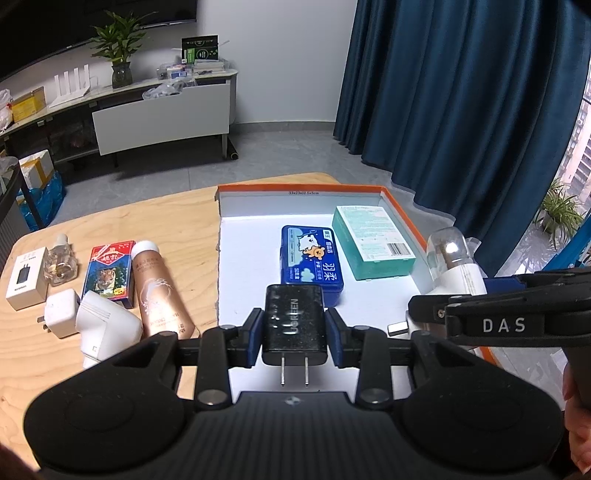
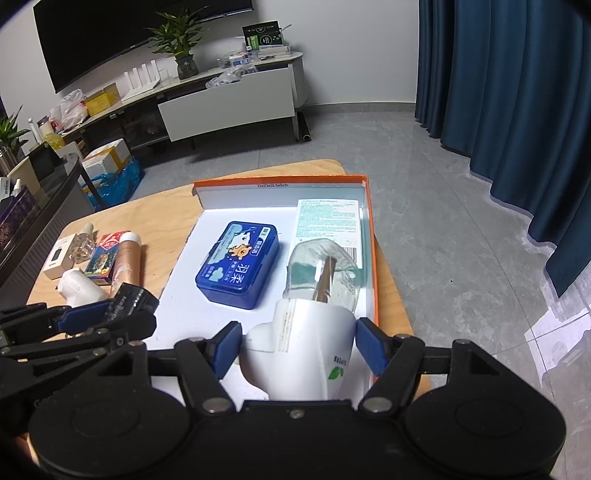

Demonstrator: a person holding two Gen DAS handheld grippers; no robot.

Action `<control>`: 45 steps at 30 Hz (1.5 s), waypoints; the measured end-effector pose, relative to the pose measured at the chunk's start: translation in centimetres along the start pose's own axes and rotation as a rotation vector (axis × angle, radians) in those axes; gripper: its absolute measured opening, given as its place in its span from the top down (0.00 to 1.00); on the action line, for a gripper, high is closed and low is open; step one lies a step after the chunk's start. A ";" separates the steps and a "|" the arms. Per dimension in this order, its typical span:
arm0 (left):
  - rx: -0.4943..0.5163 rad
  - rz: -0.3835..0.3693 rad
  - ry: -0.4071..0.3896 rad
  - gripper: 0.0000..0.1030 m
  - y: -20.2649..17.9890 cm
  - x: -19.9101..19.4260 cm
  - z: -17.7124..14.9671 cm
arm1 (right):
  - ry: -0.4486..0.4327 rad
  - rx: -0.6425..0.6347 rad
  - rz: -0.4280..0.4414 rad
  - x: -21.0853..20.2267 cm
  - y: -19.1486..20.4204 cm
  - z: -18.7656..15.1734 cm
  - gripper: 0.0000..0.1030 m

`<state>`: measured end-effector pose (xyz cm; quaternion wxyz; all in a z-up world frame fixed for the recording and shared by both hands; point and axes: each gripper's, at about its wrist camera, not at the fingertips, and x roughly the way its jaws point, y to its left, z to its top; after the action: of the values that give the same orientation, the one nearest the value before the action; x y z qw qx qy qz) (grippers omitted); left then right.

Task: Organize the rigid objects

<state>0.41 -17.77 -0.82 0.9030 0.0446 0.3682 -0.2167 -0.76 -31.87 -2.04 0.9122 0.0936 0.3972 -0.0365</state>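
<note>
a home living room: wall television (image 2: 129,33), media console (image 2: 221,99), blue curtains (image 2: 498,85).

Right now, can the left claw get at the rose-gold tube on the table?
Probably not yet: the left claw is shut on the black charger, so it must release that first. The rose-gold tube itself lies uncovered.

Inside the orange-rimmed box (image 1: 402,206) the white floor lies bare along the 9 o'clock wall and at 12 o'clock behind the blue tin (image 1: 312,264), which sits mid-floor with the teal bandage box (image 1: 373,245) near it at 2 o'clock. On the table (image 1: 166,218), the 9 o'clock side is crowded (card pack (image 1: 109,273), copper tube (image 1: 160,291), glass bottle (image 1: 61,264), white plug (image 1: 61,312)), with bare wood between cluster and box
</note>
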 end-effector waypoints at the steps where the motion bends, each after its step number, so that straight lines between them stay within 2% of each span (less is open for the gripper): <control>1: 0.000 0.000 0.001 0.65 0.0 0.0 0.0 | 0.000 -0.001 -0.001 0.0 0.0 0.0 0.21; 45: -0.004 0.002 0.005 0.65 -0.1 0.3 -0.3 | 0.010 0.005 -0.002 0.2 0.0 -0.2 0.21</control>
<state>0.40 -17.91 -1.24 0.9023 0.0434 0.3711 -0.2149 -0.75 -31.83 -2.32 0.9100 0.0957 0.4016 -0.0377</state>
